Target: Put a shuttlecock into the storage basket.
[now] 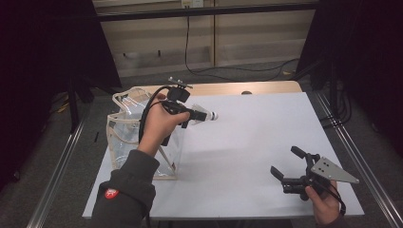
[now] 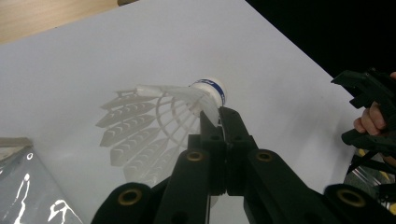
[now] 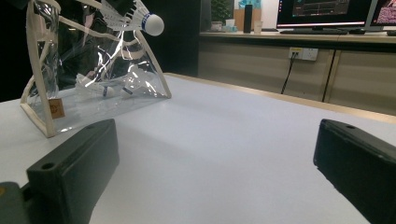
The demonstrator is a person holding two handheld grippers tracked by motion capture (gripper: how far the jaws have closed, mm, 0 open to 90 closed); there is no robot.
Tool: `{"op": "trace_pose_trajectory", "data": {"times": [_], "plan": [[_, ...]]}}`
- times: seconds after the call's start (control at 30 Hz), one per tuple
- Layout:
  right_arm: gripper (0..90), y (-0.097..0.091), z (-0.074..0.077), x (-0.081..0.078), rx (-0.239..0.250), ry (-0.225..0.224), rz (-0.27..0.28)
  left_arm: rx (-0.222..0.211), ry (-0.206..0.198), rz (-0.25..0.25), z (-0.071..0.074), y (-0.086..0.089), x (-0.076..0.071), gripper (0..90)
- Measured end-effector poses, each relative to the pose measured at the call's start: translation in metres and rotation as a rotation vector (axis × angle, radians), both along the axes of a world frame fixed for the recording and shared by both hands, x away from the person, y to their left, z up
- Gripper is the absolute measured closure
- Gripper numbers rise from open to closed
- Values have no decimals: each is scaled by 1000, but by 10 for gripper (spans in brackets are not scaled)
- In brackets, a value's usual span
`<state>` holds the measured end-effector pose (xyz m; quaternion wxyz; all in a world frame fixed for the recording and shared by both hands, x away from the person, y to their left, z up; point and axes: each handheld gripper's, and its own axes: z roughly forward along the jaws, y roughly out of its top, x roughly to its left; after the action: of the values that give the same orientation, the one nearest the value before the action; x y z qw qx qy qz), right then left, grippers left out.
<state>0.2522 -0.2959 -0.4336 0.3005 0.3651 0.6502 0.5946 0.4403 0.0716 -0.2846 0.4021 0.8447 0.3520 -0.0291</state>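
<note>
A white plastic shuttlecock with a blue-banded cork (image 2: 173, 123) is held above the white table (image 1: 247, 142), clamped by its skirt between the closed jaws of the left gripper (image 1: 190, 114), just beside the clear plastic pouch with cream trim (image 1: 124, 133) in which more shuttlecocks are seen. The carrying step is judged to be in hand, and a placing or release is called for next. The right gripper (image 1: 291, 167) is held with its jaws wide apart and nothing between them, well away from the shuttlecock.

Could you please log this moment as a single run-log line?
left gripper: shut on shuttlecock, held above table beside clear bag | right gripper: open, holds nothing | bag: shuttlecocks inside
</note>
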Motion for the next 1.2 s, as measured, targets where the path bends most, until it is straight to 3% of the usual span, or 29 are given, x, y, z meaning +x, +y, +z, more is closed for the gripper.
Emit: {"op": "trace_pose_trajectory", "data": {"times": [1.2], "plan": [[0, 2, -2, 1, -3, 6, 4, 42, 20, 11, 25, 21, 0, 899]]}}
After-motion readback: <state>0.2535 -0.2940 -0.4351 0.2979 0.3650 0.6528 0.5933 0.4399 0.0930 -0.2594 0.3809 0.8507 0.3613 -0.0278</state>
